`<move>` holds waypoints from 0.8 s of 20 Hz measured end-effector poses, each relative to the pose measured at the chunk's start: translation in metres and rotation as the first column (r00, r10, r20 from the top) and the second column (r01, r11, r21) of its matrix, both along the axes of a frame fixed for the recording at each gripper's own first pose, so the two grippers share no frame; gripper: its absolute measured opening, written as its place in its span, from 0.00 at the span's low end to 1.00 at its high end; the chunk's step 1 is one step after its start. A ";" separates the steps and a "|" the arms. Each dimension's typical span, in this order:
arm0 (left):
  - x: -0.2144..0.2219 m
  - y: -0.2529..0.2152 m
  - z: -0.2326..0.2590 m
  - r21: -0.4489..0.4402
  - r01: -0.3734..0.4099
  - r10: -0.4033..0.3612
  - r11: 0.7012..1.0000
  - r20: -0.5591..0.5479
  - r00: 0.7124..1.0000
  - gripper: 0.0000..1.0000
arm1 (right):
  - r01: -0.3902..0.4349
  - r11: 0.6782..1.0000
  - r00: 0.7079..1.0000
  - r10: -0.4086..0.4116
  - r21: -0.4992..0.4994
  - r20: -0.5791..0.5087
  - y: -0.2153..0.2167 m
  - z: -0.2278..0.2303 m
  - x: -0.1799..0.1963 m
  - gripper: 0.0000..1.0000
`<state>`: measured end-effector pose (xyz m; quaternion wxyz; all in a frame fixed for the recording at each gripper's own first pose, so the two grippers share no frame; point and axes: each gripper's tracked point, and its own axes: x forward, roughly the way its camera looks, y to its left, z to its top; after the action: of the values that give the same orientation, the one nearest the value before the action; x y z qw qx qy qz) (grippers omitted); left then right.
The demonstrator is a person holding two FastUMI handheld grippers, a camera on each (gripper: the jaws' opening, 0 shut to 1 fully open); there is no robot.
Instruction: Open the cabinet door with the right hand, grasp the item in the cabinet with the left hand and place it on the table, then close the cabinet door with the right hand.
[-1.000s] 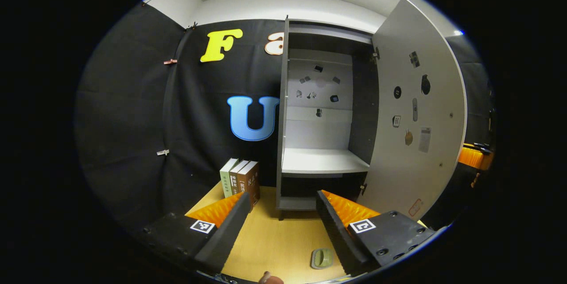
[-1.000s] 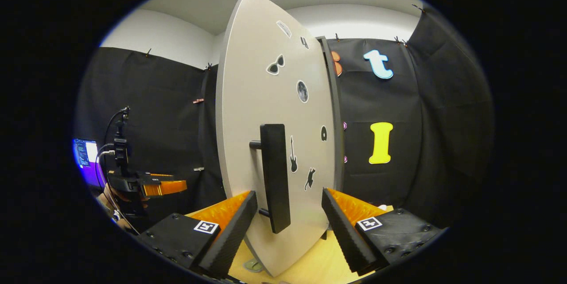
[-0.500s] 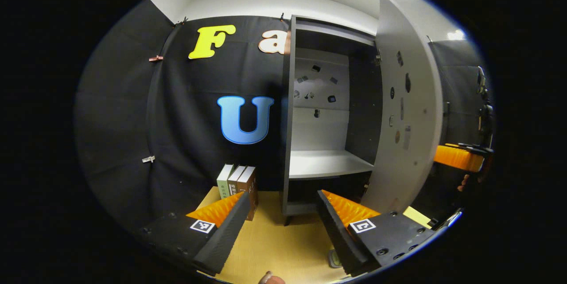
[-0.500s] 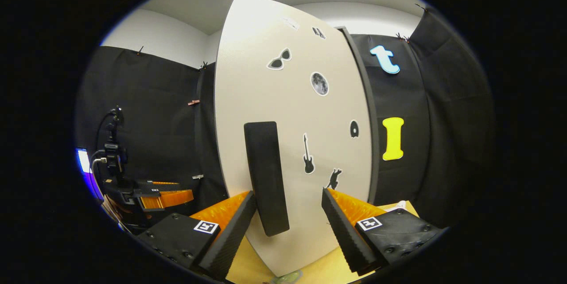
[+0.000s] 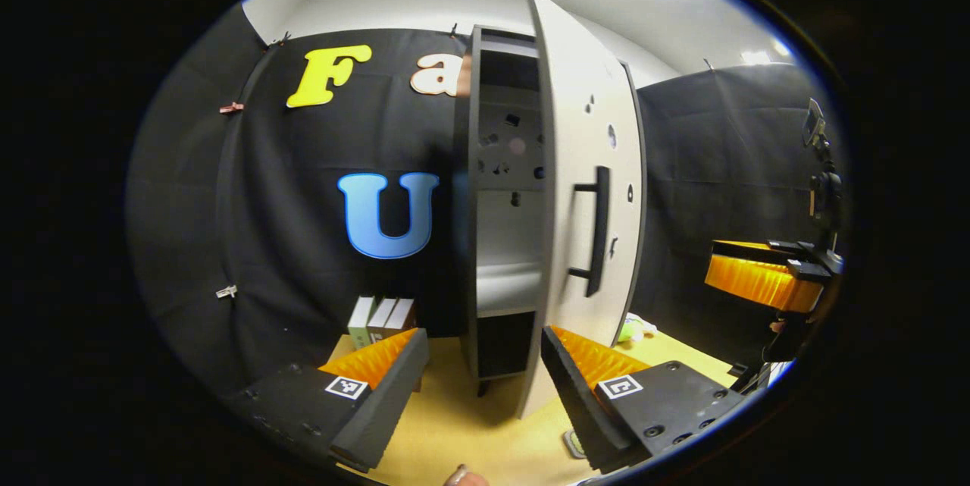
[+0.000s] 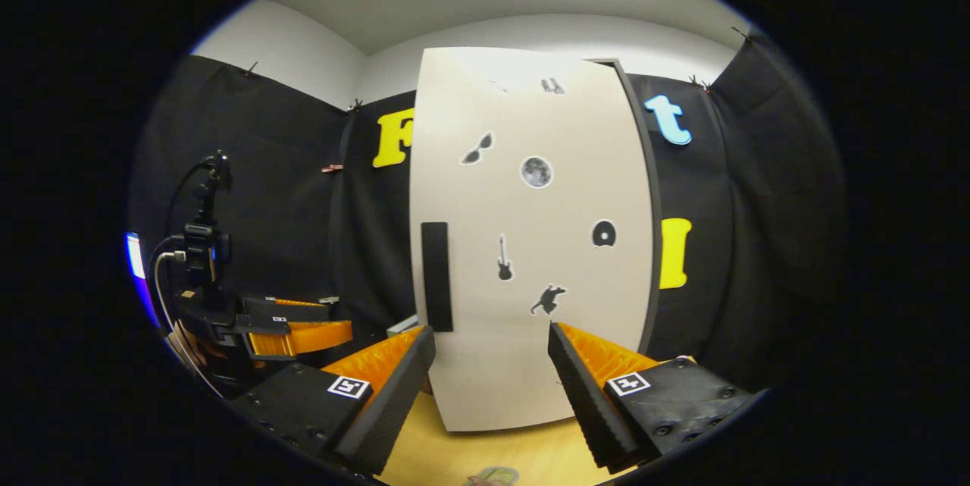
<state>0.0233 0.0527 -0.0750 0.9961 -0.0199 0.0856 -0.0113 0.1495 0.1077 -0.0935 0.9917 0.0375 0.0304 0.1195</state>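
Now closing step judged in hand: door (image 5: 580, 190) seen part-shut, gap left at cabinet (image 5: 500, 190). Item (image 5: 574, 442) seen on table (image 5: 470, 425), near, by left gripper (image 5: 485, 365); cut off by finger, kind not made out. Left jaws spread, nothing held. Right gripper (image 6: 491, 365) held before door face, jaws spread, handle (image 6: 436, 276) not gripped, well apart. Next move judged: door pushed fully shut. Lower cabinet interior dark, contents not made out.
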 end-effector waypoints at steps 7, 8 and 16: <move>0.017 -0.065 0.011 -0.083 0.074 -0.071 0.994 0.037 0.997 0.92 | 0.142 0.989 0.988 -0.139 -0.038 0.066 -0.059 0.016 -0.007 0.98; 0.017 -0.073 0.011 -0.092 0.079 -0.075 0.993 0.040 0.996 0.95 | 0.138 0.989 0.987 -0.134 -0.051 0.084 -0.065 0.020 -0.009 0.98; 0.010 -0.104 0.036 -0.061 0.052 -0.046 0.997 0.087 0.995 0.95 | 0.126 0.991 0.988 -0.120 -0.053 0.098 -0.090 0.026 -0.019 0.98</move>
<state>0.0333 -0.0515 -0.0395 0.9971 -0.0487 0.0431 -0.0393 0.1305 0.0175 -0.0676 0.9981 0.0045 -0.0155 0.0588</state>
